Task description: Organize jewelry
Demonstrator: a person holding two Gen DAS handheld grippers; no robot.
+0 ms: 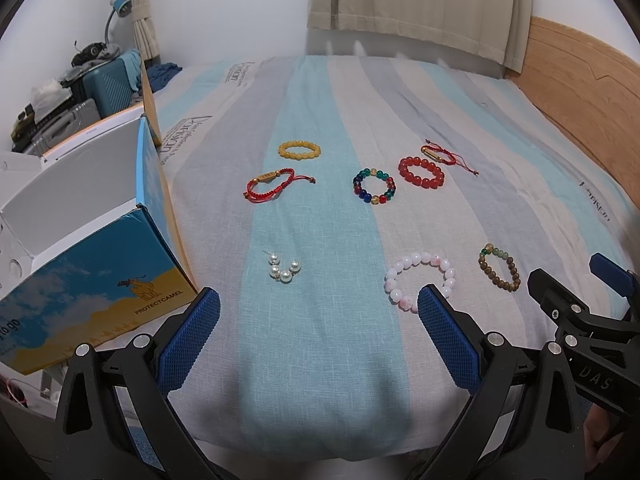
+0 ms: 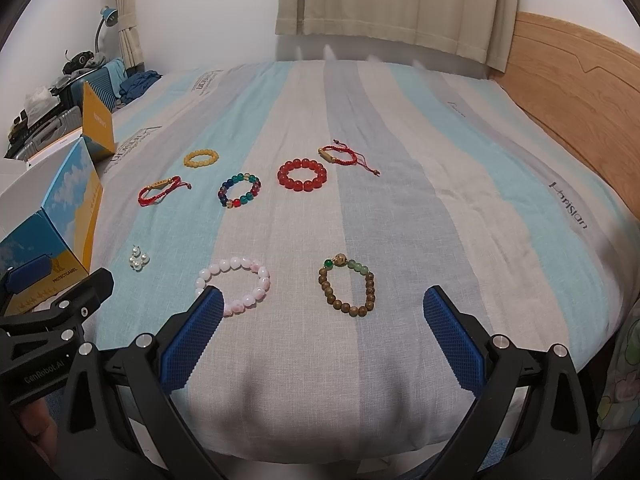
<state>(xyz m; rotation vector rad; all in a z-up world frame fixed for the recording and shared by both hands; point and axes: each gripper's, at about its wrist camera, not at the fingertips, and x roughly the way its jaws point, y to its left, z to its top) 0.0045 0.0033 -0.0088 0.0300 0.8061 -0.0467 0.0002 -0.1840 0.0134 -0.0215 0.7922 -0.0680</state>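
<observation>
Hovering with jaws apart and empty, the left gripper (image 1: 319, 308) and right gripper (image 2: 321, 308) face scattered bracelets. Pinching the bedsheet (image 2: 400, 120) along with the near pink bracelet (image 2: 234, 286) risks dragging its neighbours.

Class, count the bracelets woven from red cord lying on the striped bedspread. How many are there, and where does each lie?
2. One red cord bracelet lies at the left, near the open box, below the yellow bead bracelet. The other red cord bracelet lies just right of the red bead bracelet.
</observation>
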